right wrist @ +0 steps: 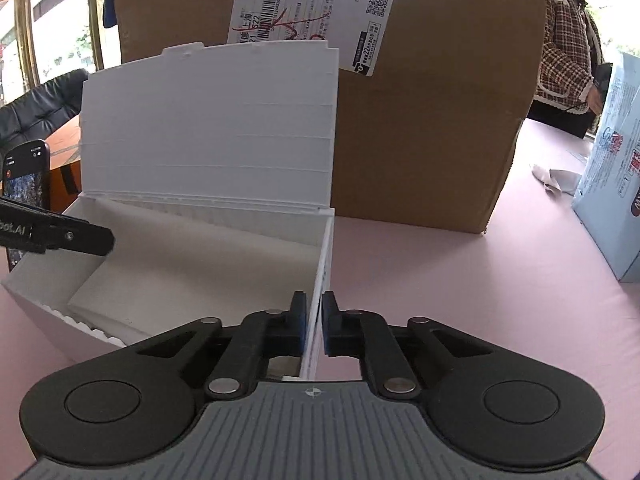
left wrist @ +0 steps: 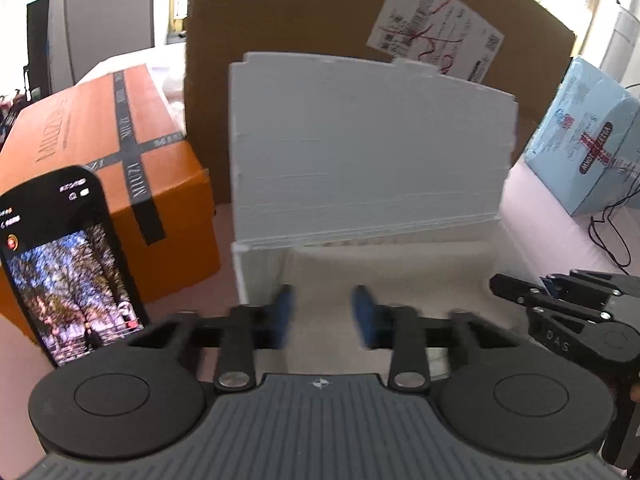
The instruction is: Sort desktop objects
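Right claw (right wrist: 315, 322) pinches white box (right wrist: 192, 264) right wall; left claw (left wrist: 326, 316) empty, half-open, over box interior ahead.

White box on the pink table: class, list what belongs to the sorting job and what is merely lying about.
In the job:
white box, lid up
left gripper, jaws open above it
right gripper, jaws closed on its side wall

Lying about:
cardboard carton
orange box
phone
blue package
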